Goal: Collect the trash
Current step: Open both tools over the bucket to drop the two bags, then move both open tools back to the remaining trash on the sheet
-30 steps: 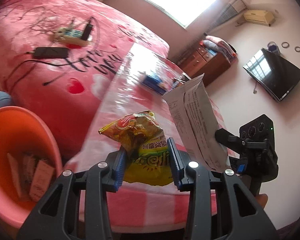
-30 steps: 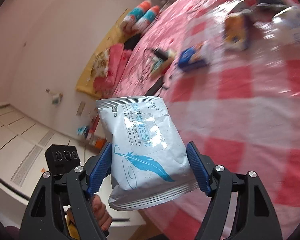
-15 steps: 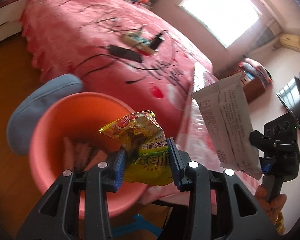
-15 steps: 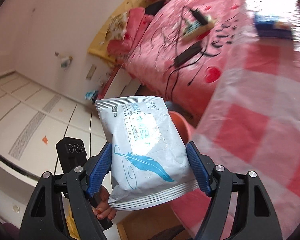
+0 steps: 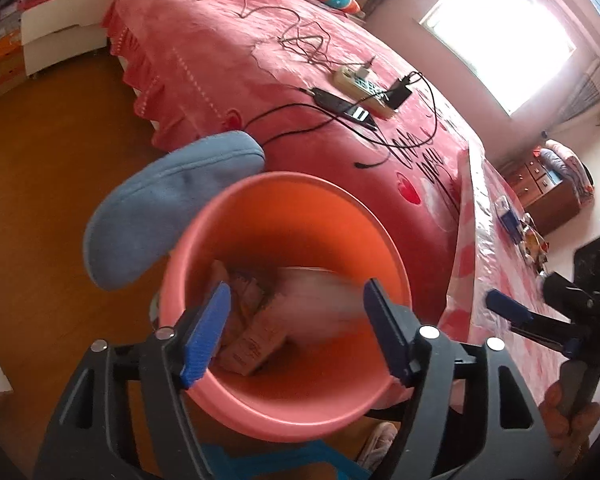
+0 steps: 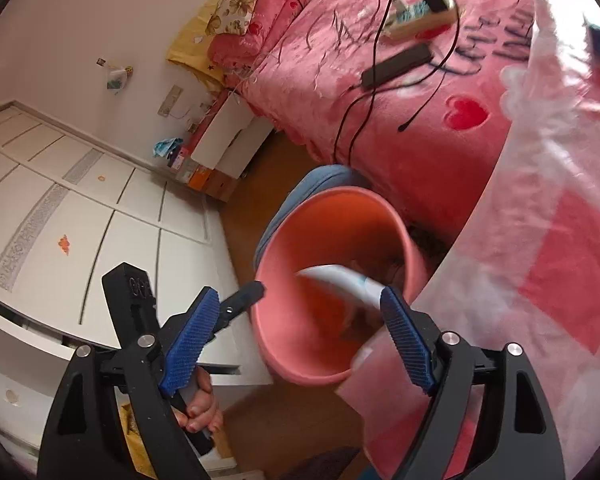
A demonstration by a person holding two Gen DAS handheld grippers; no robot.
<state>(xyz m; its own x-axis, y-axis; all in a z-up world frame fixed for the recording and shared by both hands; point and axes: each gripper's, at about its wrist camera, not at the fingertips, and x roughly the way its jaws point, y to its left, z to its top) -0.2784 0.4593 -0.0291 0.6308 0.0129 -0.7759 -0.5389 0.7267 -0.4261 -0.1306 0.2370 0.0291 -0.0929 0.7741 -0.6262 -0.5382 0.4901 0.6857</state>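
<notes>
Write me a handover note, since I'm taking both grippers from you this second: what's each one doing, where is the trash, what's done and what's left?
Left gripper: fingers have just been opening, nothing between them, above the orange bin.
Right gripper: fingers also just been opening; the white wipes pack is loose and blurred at the bin mouth, apparently falling in.
Bin holds paper wrappers and a pale blurred pack; the yellow snack bag isn't clearly visible.
Done: both items released.
Left: a blue packet and small items on the checked table may need collecting.
</notes>
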